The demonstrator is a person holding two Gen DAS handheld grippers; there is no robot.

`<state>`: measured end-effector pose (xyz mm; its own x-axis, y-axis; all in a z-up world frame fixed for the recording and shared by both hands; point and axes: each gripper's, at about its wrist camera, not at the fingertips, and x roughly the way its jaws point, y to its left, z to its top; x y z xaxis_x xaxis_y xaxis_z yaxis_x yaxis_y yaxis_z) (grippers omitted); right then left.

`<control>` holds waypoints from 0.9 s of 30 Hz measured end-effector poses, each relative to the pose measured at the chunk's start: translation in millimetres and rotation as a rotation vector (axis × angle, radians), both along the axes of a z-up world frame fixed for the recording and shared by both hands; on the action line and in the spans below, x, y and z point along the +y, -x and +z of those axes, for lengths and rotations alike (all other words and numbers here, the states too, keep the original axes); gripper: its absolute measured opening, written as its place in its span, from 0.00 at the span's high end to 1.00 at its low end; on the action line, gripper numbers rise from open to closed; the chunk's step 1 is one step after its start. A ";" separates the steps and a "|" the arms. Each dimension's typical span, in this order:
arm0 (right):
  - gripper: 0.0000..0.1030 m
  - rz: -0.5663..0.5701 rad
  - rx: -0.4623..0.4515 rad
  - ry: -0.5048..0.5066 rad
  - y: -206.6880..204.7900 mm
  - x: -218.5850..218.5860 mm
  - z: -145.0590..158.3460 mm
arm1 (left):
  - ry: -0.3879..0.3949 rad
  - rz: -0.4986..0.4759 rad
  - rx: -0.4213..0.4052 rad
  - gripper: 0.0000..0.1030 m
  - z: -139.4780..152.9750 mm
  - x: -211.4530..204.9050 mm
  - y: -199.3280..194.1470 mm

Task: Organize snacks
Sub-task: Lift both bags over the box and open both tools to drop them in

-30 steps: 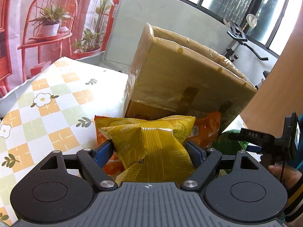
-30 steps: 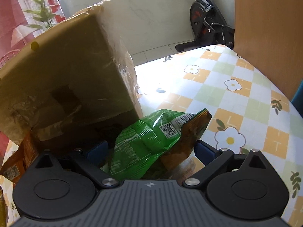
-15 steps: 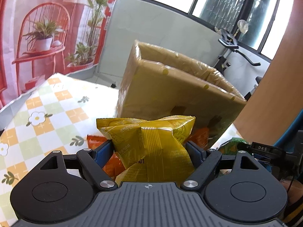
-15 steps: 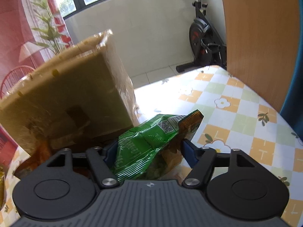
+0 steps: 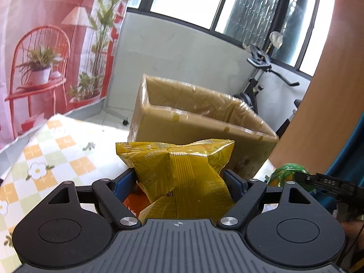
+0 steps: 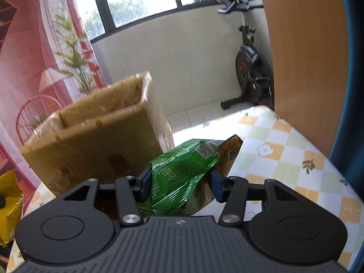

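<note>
left gripper jaws clamp the yellow snack bag at mid-body, held above the tabletop | right gripper jaws pinch the green snack bag | both near the open cardboard box | bags look light, puffy, slick and crushable; grip gently by the middle

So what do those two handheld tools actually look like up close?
Both match: the left tool and the right tool have a ribbed dark-grey body with a small crosshair mark, two round black discs, black linkage arms with silver rivets, and blue finger pads. A striped cuff shows at the edge.
</note>
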<state>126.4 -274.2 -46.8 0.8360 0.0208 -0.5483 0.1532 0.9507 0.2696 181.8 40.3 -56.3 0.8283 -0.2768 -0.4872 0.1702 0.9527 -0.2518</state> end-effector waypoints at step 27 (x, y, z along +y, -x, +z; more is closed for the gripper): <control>0.48 0.160 -0.344 0.072 -52.4 26.5 107.2 | 0.033 -0.027 -0.239 0.18 63.0 -25.4 -65.3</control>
